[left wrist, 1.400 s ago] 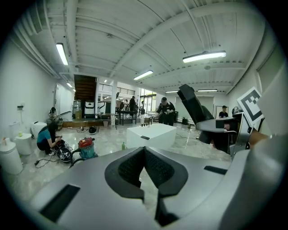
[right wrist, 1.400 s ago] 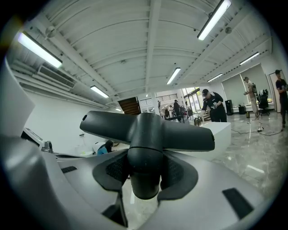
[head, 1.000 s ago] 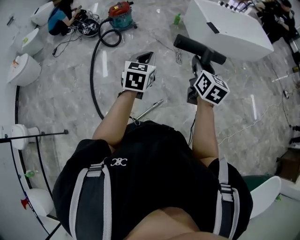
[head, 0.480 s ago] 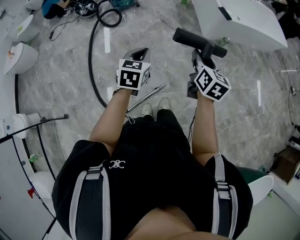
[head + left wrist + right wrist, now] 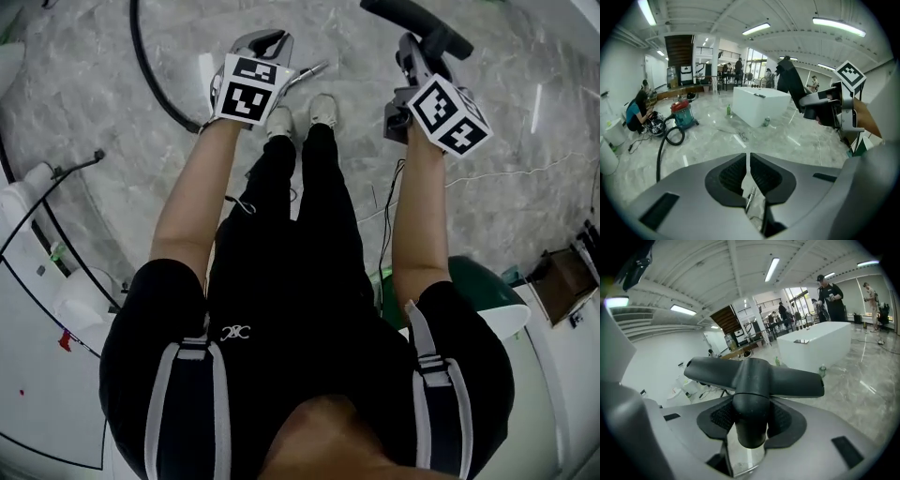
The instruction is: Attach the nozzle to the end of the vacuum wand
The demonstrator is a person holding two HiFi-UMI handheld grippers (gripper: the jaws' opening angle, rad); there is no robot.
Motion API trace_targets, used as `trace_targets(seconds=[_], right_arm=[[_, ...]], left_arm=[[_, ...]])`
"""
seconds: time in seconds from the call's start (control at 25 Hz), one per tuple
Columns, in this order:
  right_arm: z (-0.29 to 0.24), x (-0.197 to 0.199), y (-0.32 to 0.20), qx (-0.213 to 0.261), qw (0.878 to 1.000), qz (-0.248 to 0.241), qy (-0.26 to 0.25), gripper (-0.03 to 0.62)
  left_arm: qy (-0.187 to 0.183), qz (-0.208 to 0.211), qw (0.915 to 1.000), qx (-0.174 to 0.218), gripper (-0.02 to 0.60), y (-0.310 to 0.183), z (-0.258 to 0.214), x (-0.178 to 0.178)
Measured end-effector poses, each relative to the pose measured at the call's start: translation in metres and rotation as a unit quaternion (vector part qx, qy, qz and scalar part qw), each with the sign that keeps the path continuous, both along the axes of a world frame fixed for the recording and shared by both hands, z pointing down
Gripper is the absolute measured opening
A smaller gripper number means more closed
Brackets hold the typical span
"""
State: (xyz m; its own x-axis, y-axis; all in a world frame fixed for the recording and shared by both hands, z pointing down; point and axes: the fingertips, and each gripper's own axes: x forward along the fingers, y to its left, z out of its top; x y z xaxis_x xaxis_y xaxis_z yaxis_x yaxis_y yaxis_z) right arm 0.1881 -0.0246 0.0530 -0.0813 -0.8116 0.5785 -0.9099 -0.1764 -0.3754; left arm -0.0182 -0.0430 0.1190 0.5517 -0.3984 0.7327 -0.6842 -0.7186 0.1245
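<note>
In the head view you see only a short stretch of the metal wand (image 5: 307, 72), on the floor at 12 o'clock just beyond your shoes (image 5: 302, 112). The rest is hidden behind your left gripper (image 5: 265, 39), so its ends cannot be made out. That gripper's own view shows another sliver of the wand through the thin slit between the jaws, which are almost together with nothing between them.

Your right gripper (image 5: 419, 52) is at 1 o'clock, clamped on the neck of the black T-shaped nozzle (image 5: 418, 22). The top edge of the head view cuts off part of the crossbar. In the right gripper view the nozzle (image 5: 754, 380) blocks most of what lies ahead. Nozzle and wand are well apart.

The floor (image 5: 94, 112) is polished grey marble-patterned stone. A black hose (image 5: 659, 157) curves across it to a red and teal vacuum cleaner (image 5: 684, 115) at 10 o'clock in the left gripper view. A big white block (image 5: 761, 105) stands at 12 o'clock. The room is a large white hall with strip lights, and the people in it are too small to make out.
</note>
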Motion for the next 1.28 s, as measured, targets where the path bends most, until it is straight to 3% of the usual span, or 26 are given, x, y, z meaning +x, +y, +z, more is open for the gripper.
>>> trace_targets(seconds=[0.32, 0.52, 0.64, 0.96, 1.28], right_arm=[[0.239, -0.028, 0.019, -0.072, 0.995, -0.054, -0.044, 0.189], [0.359, -0.04, 0.038, -0.106, 0.989, -0.069, -0.076, 0.189], [0.412, -0.043, 0.046, -0.116, 0.986, -0.076, -0.089, 0.189], [0.499, -0.035, 0.057, -0.122, 0.982, -0.091, -0.112, 0.189], [0.547, -0.019, 0.043, -0.121, 0.982, -0.103, -0.106, 0.189]], left_arm=[[-0.069, -0.008, 0.9935, -0.09, 0.039, 0.062, 0.277, -0.033], [-0.092, 0.007, 0.9849, -0.146, 0.121, 0.113, 0.408, -0.036], [-0.114, 0.038, 0.9805, -0.155, 0.149, 0.131, 0.476, -0.029], [-0.198, 0.099, 0.9623, -0.158, 0.163, 0.153, 0.624, -0.027], [-0.24, 0.158, 0.9433, -0.166, 0.163, 0.163, 0.703, -0.024]])
